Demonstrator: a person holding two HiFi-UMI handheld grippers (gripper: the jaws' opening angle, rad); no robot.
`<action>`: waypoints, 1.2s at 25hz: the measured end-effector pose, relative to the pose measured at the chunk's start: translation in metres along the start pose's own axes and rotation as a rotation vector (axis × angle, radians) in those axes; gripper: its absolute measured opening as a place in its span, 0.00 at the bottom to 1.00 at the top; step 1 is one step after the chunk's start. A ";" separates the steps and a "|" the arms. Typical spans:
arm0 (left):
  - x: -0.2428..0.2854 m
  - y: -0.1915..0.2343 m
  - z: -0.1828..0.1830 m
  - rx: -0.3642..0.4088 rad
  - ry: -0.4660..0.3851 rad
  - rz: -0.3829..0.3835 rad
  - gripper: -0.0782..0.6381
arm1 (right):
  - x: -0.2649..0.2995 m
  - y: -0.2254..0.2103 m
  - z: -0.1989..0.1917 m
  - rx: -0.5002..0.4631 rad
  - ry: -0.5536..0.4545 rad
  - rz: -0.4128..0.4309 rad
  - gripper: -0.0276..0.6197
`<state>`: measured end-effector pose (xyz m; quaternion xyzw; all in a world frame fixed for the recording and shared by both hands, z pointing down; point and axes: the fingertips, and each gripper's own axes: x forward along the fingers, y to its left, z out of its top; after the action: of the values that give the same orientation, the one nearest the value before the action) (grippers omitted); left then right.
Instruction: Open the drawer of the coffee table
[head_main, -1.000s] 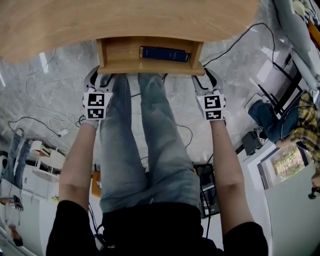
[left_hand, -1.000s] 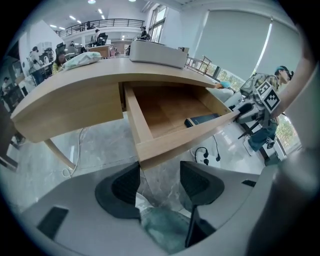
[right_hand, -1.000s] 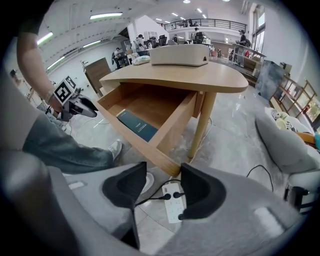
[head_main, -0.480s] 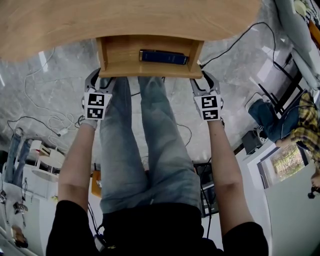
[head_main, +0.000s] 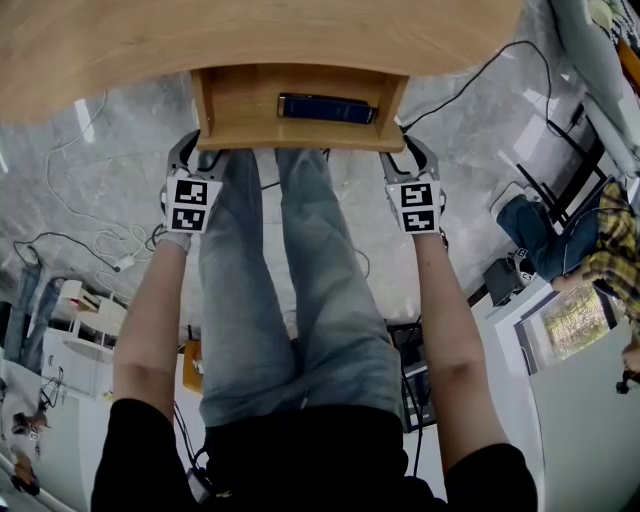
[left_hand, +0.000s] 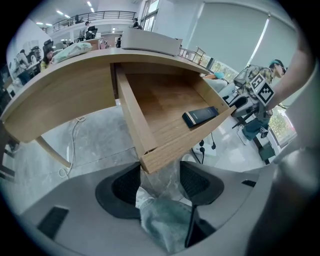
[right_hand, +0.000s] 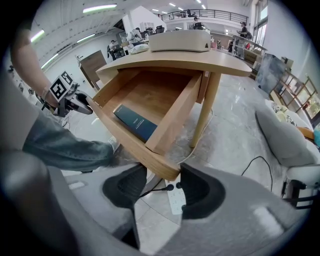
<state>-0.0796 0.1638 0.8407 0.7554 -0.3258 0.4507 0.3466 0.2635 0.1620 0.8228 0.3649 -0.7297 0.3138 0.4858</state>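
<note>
Drawer (head_main: 300, 135) of the coffee table: stood pulled well out from under the wooden surface (head_main: 250, 35), front board toward the person. Held it at both front corners. Closed the fingers of the left gripper (left_hand: 161, 167) on the left front corner, one tip against the end of the wood and the other under the front board's lower edge, as far as that view showed. Clamped the right gripper (right_hand: 164, 172) the same way on the right front corner, with the rounded end of the front board filling the gap between its fingertips. Pointed both grippers steeply down and reached out with the left forearm (head_main: 150, 310) and right forearm (head_main: 445, 310) on either side of the legs in blue jeans (head_main: 300, 300). Kept a dark blue book (head_main: 328, 107) flat on the drawer's floor, near the front board and right of the middle, long side along the board. Carried a white box (right_hand: 179, 41) on top of the surface, above the drawer's opening. Showed a slanted wooden leg (right_hand: 202, 107) just right of the drawer in the right gripper view, standing on the grey marbled floor (head_main: 130, 150). Showed loose cables (head_main: 110, 240) on that floor left of the legs, and a white power strip (right_hand: 176, 197) below the right corner, seen between the right fingers.
</note>
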 end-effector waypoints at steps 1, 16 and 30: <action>0.000 0.000 0.000 0.002 0.004 0.000 0.45 | 0.000 0.000 0.000 0.001 0.002 -0.003 0.36; -0.025 0.007 0.004 0.027 0.064 -0.023 0.45 | -0.025 0.007 -0.003 -0.012 0.096 -0.016 0.38; -0.095 0.023 0.056 0.048 -0.014 -0.052 0.39 | -0.087 0.033 0.079 0.128 -0.087 -0.067 0.29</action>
<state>-0.1088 0.1231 0.7396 0.7749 -0.2974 0.4441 0.3376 0.2207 0.1353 0.7118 0.4329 -0.7158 0.3273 0.4395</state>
